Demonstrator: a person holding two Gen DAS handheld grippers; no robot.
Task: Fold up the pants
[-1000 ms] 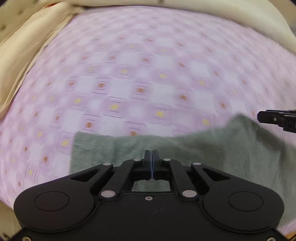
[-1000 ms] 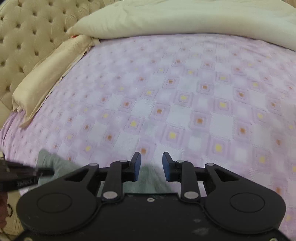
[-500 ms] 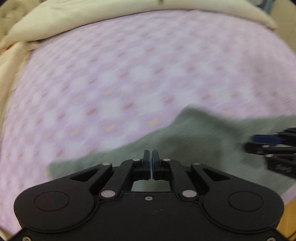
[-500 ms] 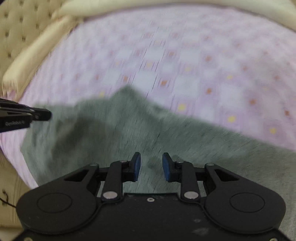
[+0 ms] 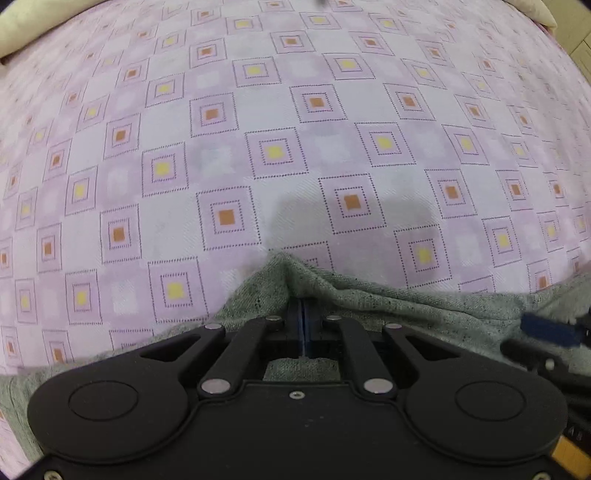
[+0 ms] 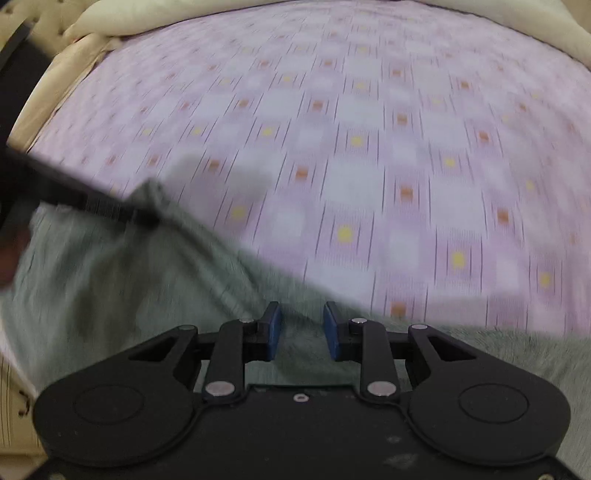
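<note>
Grey-green pants (image 5: pixel 369 299) lie on the bed at the near edge of both views. My left gripper (image 5: pixel 303 325) is shut on a bunched fold of the pants, which stands up in a peak just ahead of the jaws. In the right wrist view the pants (image 6: pixel 129 280) spread to the left under my right gripper (image 6: pixel 301 332), which is open and empty just above the fabric. The left gripper's arm (image 6: pixel 74 192) shows there at the left, holding the cloth's corner. The right gripper's blue fingertip (image 5: pixel 550 328) shows at the right edge of the left wrist view.
The bed has a pink and white checked sheet (image 5: pixel 295 147) with yellow and orange squares. A cream duvet (image 6: pixel 295 11) lies along the far side and a cream pillow (image 6: pixel 59 99) at the left.
My left gripper has carried the held fold forward across the sheet. The pants now cover more of the right wrist view, and the right gripper has stayed open.
</note>
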